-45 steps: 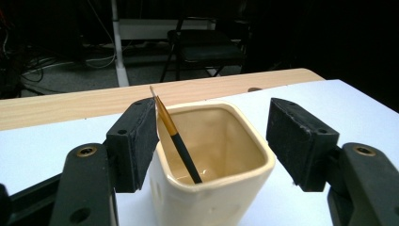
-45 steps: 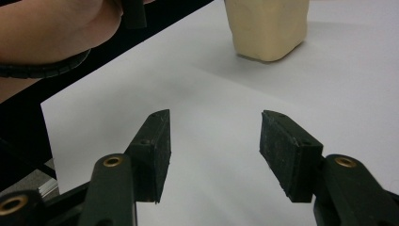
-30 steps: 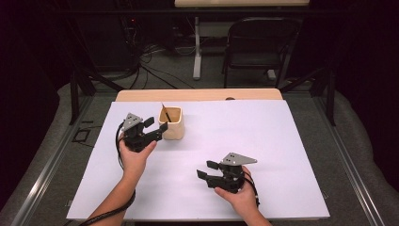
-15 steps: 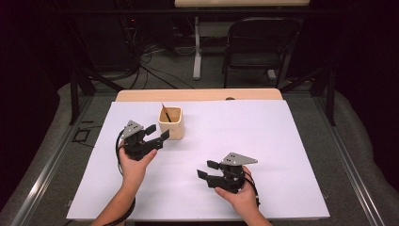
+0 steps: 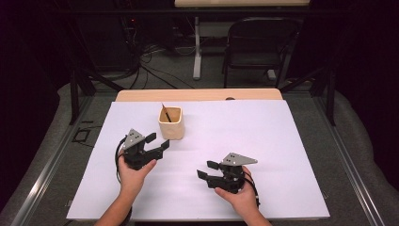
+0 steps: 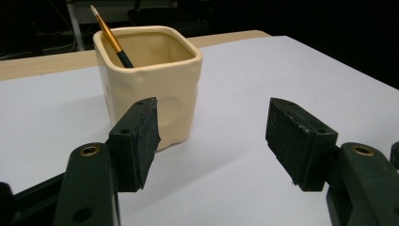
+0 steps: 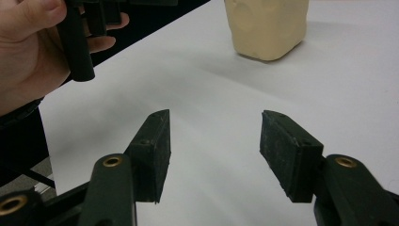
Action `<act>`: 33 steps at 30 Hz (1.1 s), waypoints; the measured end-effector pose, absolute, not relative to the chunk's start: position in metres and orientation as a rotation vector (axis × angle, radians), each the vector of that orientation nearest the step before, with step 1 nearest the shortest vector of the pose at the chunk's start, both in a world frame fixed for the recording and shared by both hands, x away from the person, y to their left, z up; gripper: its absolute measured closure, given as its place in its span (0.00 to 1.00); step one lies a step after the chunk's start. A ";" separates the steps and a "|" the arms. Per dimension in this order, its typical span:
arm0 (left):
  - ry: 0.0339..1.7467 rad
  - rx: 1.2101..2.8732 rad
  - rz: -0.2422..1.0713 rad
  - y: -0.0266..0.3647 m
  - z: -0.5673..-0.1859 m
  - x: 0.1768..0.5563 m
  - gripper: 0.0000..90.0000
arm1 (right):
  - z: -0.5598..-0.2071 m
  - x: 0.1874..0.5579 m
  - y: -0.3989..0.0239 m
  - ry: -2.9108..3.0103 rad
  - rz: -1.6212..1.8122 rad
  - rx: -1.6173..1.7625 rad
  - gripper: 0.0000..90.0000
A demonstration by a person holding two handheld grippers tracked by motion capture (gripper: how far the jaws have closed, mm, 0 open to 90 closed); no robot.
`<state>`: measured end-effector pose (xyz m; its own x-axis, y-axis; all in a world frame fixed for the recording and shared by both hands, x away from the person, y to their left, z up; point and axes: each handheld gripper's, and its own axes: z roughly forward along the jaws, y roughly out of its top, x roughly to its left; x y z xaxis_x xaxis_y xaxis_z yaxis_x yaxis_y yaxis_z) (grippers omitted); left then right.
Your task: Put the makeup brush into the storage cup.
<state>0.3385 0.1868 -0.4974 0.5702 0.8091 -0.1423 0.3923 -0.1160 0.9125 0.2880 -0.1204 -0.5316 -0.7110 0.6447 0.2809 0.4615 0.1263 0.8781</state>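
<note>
Backing off the cup, my left gripper [image 5: 157, 143] has slid down-left since a second ago.
Its jaws stand wide with nothing between; the cream cup [image 5: 171, 123], paintbrush [image 5: 165, 113] inside, sits just beyond them on the white table [image 5: 282, 141]. My right gripper [image 5: 205, 169] hovers partly open, also holding nothing.

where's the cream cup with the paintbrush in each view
High view: the cream cup sits upper left of centre on the white table cover.
Left gripper view: upper left, past the left jaw.
Right gripper view: top edge, right of centre, rim cut off.
Shared landmark: the white table cover.
</note>
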 end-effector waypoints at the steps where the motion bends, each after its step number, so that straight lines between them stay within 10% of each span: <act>1: 0.999 1.725 0.478 0.187 -0.498 0.337 0.39 | -0.531 0.288 -0.120 2.223 1.636 1.110 0.48; 33: 0.891 1.815 0.409 0.179 -0.516 0.296 0.39 | -0.530 0.288 -0.123 2.207 1.642 1.113 0.48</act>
